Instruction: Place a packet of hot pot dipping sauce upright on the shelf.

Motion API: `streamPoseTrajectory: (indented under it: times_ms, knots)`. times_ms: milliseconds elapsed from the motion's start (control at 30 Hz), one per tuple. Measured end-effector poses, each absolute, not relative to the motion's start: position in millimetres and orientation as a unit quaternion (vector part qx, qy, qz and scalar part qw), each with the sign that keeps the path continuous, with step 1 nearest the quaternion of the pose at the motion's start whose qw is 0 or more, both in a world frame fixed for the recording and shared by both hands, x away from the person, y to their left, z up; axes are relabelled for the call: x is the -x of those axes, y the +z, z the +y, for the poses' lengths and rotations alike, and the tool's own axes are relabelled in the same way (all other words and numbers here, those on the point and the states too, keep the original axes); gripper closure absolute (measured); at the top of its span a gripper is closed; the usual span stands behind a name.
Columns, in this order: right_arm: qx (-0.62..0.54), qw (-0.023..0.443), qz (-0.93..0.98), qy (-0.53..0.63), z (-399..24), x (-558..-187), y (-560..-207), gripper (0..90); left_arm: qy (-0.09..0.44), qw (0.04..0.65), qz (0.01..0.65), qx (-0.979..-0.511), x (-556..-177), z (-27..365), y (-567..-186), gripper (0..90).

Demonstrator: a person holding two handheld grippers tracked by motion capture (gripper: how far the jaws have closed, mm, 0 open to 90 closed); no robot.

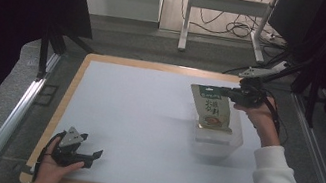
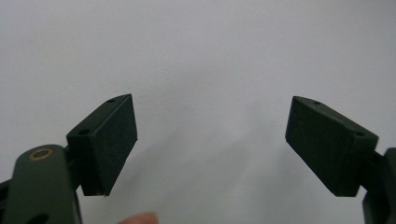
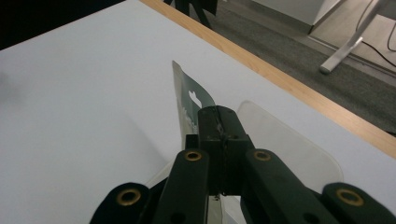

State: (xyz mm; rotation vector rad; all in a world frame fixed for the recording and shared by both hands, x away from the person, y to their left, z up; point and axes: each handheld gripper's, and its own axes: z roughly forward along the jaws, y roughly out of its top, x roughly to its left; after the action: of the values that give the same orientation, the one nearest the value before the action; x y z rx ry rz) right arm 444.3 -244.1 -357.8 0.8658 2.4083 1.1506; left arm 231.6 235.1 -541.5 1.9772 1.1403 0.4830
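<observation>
A flat green-topped pouch (image 1: 213, 108), printed with a cream label and a food picture, hangs upright over a clear plastic tub (image 1: 217, 140) on the right of the white table (image 1: 136, 117), its lower end seemingly just inside the tub. The right gripper (image 1: 230, 92) pinches its top edge, jaws clamped tight on the seal. To do this well, lower it straight, keep the pouch centred over the opening, and release only once its bottom rests inside. The left gripper (image 1: 92, 149) rests near the front-left edge, jaws wide, holding nothing.
</observation>
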Motion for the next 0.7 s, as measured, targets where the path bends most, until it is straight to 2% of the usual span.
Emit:
streamPoseTrajectory:
  times_ms: [200,400,500,567,600,633,700]
  knots:
    - [-0.332,0.176,0.835,0.402,-254.4,-446.9,-366.0,87.8,0.19,0.392,0.448,-0.78,-231.6,234.6,-541.6,16.8]
    - [-0.347,0.191,0.835,0.382,-261.4,-447.2,-370.2,80.8,0.189,0.39,0.447,-0.782,-231.9,234.1,-542.0,16.8]
    - [-0.351,0.195,0.828,0.392,-260.7,-444.8,-369.2,60.5,0.189,0.39,0.448,-0.782,-231.9,234.3,-541.9,16.8]
    - [-0.357,0.22,0.819,0.391,-256.7,-441.7,-367.2,46.9,0.189,0.39,0.447,-0.782,-231.8,234.1,-542.0,16.8]
    - [-0.357,0.22,0.819,0.391,-256.7,-441.7,-367.2,46.9,0.189,0.39,0.447,-0.782,-231.8,234.1,-542.0,16.8]
    - [-0.367,0.243,0.806,0.395,-252.4,-437.9,-363.5,37.9,0.19,0.39,0.447,-0.782,-231.8,234.1,-542.0,16.7]
    - [-0.38,0.255,0.791,0.406,-248.3,-434.0,-359.0,30.7,0.19,0.391,0.447,-0.782,-231.7,234.4,-541.8,16.7]
